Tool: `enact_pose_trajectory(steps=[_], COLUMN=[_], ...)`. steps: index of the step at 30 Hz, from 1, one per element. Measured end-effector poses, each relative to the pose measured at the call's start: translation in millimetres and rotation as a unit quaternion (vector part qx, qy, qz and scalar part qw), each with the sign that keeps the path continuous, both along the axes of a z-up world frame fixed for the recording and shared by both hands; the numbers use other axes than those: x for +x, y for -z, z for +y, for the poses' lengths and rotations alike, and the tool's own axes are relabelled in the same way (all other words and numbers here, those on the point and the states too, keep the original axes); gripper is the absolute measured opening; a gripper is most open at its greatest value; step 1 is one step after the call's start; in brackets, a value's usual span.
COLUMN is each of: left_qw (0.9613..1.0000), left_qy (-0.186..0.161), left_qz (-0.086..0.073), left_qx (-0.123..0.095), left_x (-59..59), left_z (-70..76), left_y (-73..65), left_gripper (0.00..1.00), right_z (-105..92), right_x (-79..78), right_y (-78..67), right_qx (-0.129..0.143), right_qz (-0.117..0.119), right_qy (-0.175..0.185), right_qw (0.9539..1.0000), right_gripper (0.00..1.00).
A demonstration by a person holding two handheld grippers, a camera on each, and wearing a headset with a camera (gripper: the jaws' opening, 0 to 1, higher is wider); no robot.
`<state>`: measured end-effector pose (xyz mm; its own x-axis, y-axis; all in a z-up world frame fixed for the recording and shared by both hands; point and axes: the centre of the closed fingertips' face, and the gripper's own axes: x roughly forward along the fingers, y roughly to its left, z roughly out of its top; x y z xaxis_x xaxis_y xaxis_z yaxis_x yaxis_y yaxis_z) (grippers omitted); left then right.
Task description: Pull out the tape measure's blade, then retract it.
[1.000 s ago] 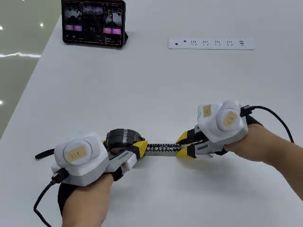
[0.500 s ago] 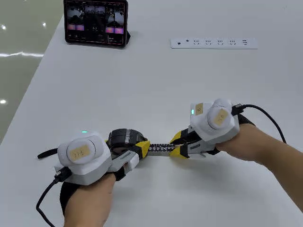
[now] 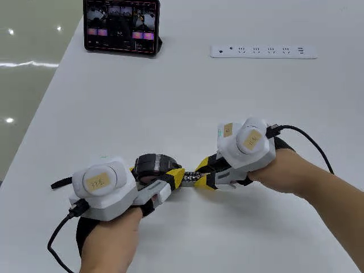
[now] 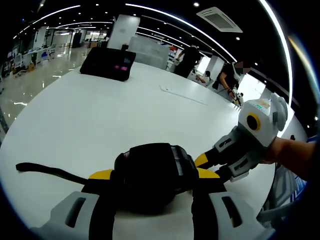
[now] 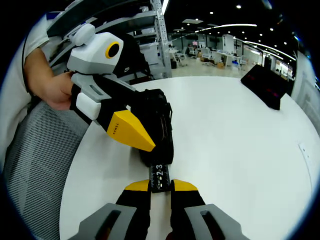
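A black tape measure case [image 3: 152, 165] lies on the white table, and my left gripper [image 3: 166, 183] is shut on it. In the left gripper view the case [image 4: 152, 172] sits between the yellow-tipped jaws of my left gripper [image 4: 155, 176]. A short length of marked blade [image 3: 190, 177] runs right from the case. My right gripper [image 3: 203, 174] is shut on the blade's end. In the right gripper view the blade [image 5: 160, 175] shows "23" just past my right gripper [image 5: 161, 187], with the case [image 5: 159, 122] close behind it.
A dark tablet [image 3: 121, 25] stands at the far left of the white table [image 3: 187, 102], and a white power strip [image 3: 263, 52] lies at the far right. The case's black wrist strap [image 3: 61, 183] trails left. The table's left edge is near my left hand.
My right gripper has moved left toward the case with the blade's end in it, so the exposed blade is much shorter. My left gripper still holds the case.
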<state>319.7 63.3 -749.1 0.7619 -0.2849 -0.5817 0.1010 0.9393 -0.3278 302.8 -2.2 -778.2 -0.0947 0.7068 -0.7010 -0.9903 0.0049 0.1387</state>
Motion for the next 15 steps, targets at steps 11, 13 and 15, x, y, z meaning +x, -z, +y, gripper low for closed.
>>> enact_pose_trajectory(steps=[11,13,15], left_qw=[1.0,1.0,1.0], left_qy=[-0.001,-0.003,-0.001], left_qz=[-0.001,0.0,0.001], left_qx=[-0.005,-0.007,-0.005], left_x=[0.3,0.5,0.6], left_z=[0.3,0.4,0.1], left_y=[-0.3,-0.3,-0.3], left_gripper=[0.57,0.57,0.57], right_z=[5.9,6.9,7.2], right_x=[-0.2,-0.3,-0.4], right_y=[-0.6,-1.4,-1.1], right_qx=[0.0,0.003,0.002], right_qz=[0.011,0.015,0.015], right_qy=[0.004,0.008,0.011], right_qw=[0.9999,0.9999,0.9998], right_gripper=[0.11,0.11,0.11])
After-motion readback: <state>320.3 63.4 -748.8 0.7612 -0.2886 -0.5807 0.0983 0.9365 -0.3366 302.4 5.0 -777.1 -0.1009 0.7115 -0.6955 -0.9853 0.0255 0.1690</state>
